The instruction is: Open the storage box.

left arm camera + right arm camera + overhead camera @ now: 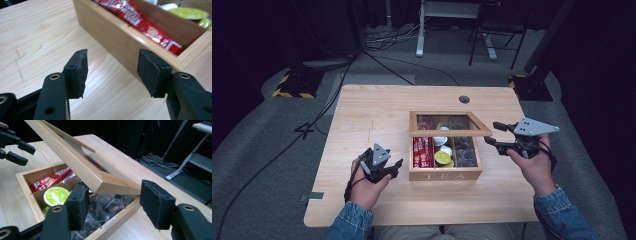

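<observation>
A wooden tea box [445,175] marked TEA stands at the middle of the table, its glass-paned lid [447,132] half raised. Inside lie red packets [422,151], a yellow-green capsule [442,157] and dark packets [464,150]. My right gripper [490,133] is open at the lid's right front corner. In the right gripper view the lid [82,167] has its corner between the wide jaws of that gripper [113,202]; I cannot tell if it rests on one. My left gripper [396,167] is open and holds nothing, just left of the box wall [112,37].
A round cable hole [464,99] sits in the table's far edge. Bare wood stretches left of the box. Beyond the table are a white desk frame [421,30], chair legs [492,45] and cables on the grey floor.
</observation>
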`<state>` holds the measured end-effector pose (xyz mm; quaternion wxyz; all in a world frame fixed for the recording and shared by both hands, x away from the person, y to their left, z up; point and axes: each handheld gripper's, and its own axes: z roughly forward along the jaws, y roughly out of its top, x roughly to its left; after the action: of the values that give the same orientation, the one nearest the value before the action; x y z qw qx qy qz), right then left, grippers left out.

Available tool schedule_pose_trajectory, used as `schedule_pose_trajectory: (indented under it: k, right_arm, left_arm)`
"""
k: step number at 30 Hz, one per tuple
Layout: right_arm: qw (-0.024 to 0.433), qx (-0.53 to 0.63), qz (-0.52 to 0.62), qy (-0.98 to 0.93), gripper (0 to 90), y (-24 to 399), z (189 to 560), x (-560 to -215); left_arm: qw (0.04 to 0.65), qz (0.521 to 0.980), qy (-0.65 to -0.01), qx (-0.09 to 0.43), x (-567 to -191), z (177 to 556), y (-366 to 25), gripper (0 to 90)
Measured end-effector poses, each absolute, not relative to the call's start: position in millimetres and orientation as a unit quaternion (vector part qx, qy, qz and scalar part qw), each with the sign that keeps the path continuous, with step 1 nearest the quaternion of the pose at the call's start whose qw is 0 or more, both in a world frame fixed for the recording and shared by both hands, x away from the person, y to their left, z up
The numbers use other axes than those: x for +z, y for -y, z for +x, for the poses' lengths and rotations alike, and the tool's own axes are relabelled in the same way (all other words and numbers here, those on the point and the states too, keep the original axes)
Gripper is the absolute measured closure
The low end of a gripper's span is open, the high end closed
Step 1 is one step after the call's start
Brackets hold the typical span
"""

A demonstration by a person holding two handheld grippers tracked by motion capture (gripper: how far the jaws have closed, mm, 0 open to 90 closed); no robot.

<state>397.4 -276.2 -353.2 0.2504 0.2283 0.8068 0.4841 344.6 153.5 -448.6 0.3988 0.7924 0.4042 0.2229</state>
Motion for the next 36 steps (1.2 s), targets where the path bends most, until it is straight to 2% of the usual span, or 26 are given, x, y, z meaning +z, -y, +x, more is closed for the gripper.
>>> schedule_pose_trajectory:
  k: [13,17,23,36]
  right_arm:
    - [0.237,0.519,0.232,-0.788,43.3,271,428,-332]
    - [0.228,0.528,0.239,-0.782,44.3,269,438,-327]
    - [0.212,0.536,0.242,-0.781,46.1,265,455,-322]
    - [0.238,0.51,0.237,-0.792,52.8,257,484,-304]
  left_arm:
    - [0.369,0.782,-0.447,0.229,-462,340,-182,40.9]
    - [0.344,0.785,-0.455,0.24,-471,344,-192,40.1]
    - [0.343,0.773,-0.477,0.239,-478,348,-204,39.4]
    - [0.345,0.769,-0.482,0.238,-483,354,-213,39.3]
